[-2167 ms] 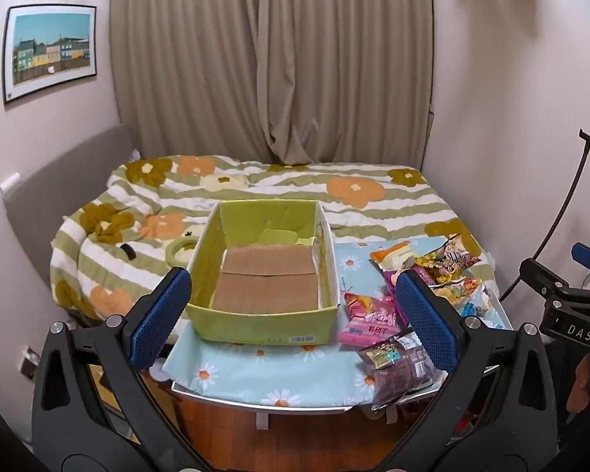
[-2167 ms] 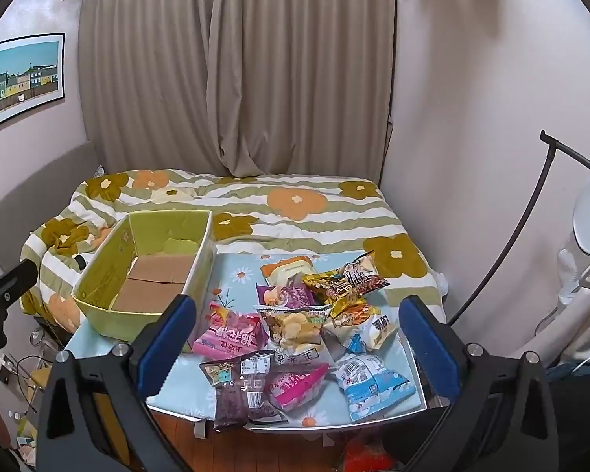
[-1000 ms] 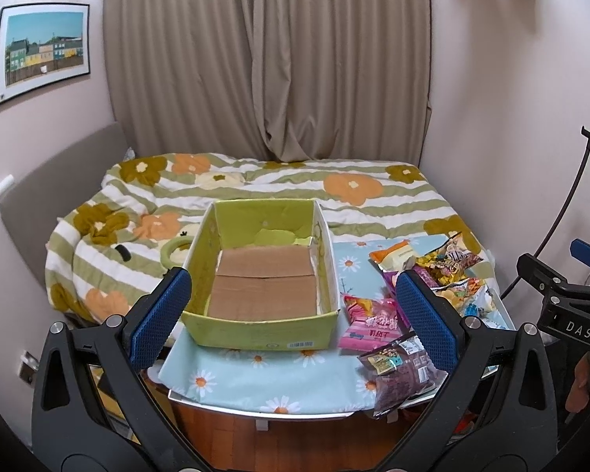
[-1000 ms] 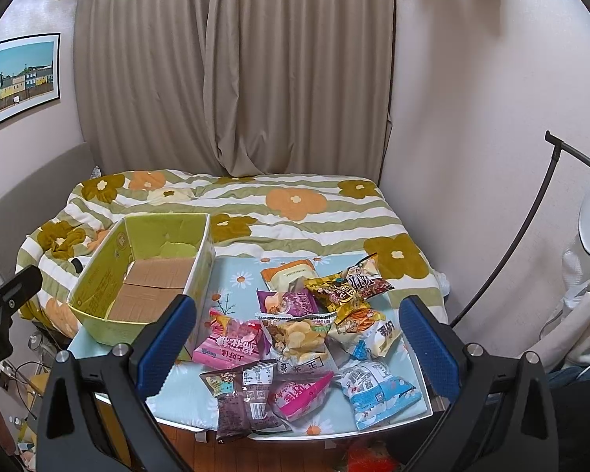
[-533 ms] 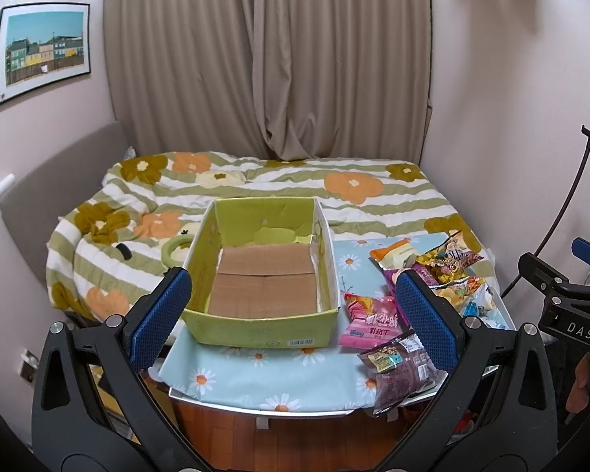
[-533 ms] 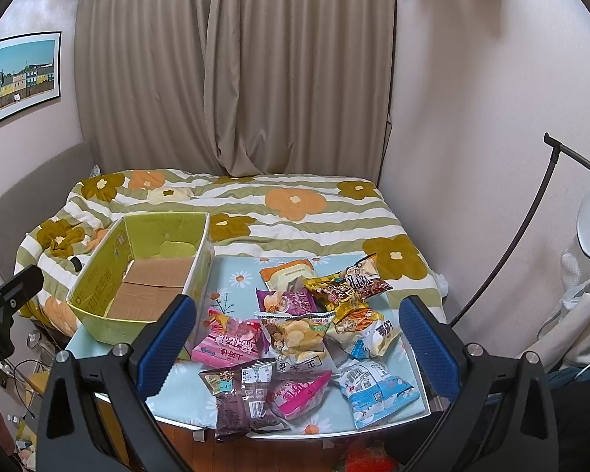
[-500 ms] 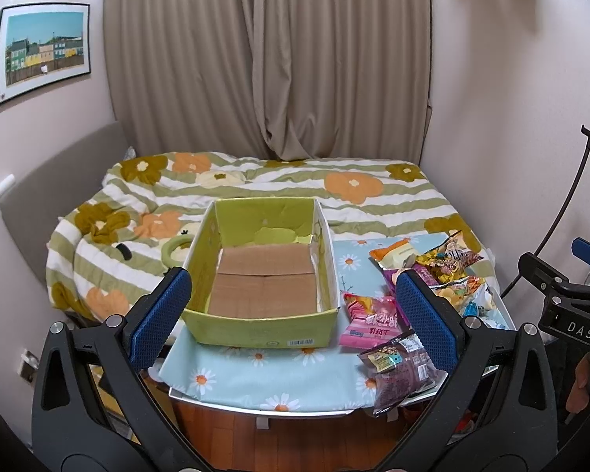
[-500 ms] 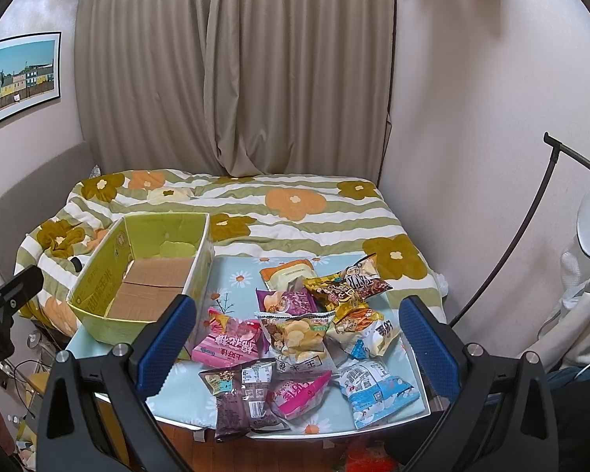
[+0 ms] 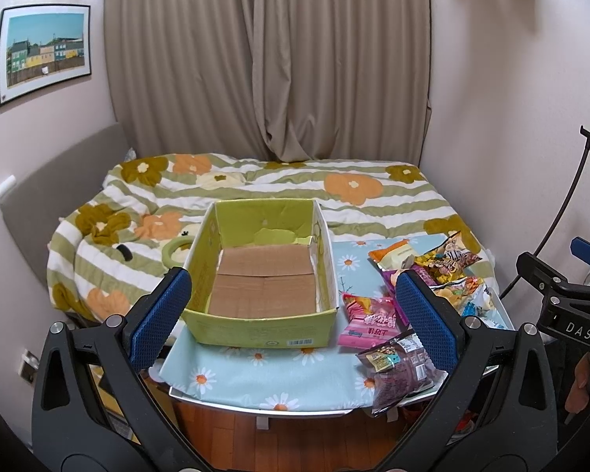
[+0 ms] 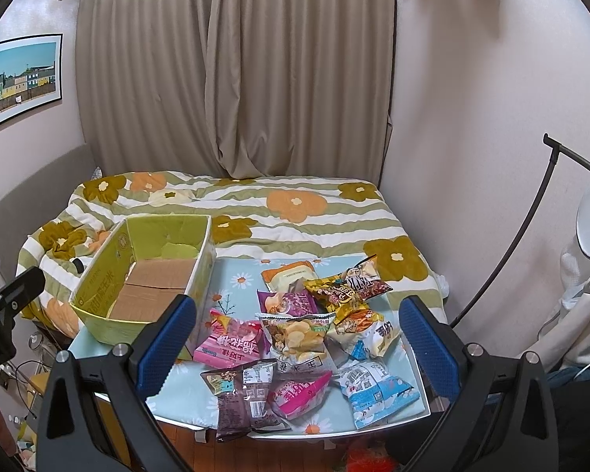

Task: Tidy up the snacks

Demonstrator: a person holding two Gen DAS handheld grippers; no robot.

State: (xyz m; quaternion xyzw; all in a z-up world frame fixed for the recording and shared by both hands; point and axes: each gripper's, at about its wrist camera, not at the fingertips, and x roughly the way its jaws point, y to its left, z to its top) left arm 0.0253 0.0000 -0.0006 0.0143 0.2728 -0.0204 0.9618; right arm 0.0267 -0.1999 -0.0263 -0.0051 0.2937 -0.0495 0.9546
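The snack packets (image 10: 306,338) lie heaped on my table (image 10: 185,413), just right of the green box (image 9: 263,275). My left gripper (image 9: 293,314) and right gripper (image 10: 297,338) hover short of the table, both spread wide, holding nothing.

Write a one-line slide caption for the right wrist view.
Open right gripper hovers over snack packets on the daisy-print table, empty green cardboard box alongside.

The box (image 9: 263,326) between the left jaws is plain cardboard: matt green outside, raw brown flaps for a floor. The snack packs (image 10: 299,334) between the right jaws are shiny, crinkly plastic film. The tablecloth (image 9: 255,377) under them looks like smooth printed cloth. Jaw pads (image 10: 428,338) are blue with a rough dimpled texture, on matt black plastic.
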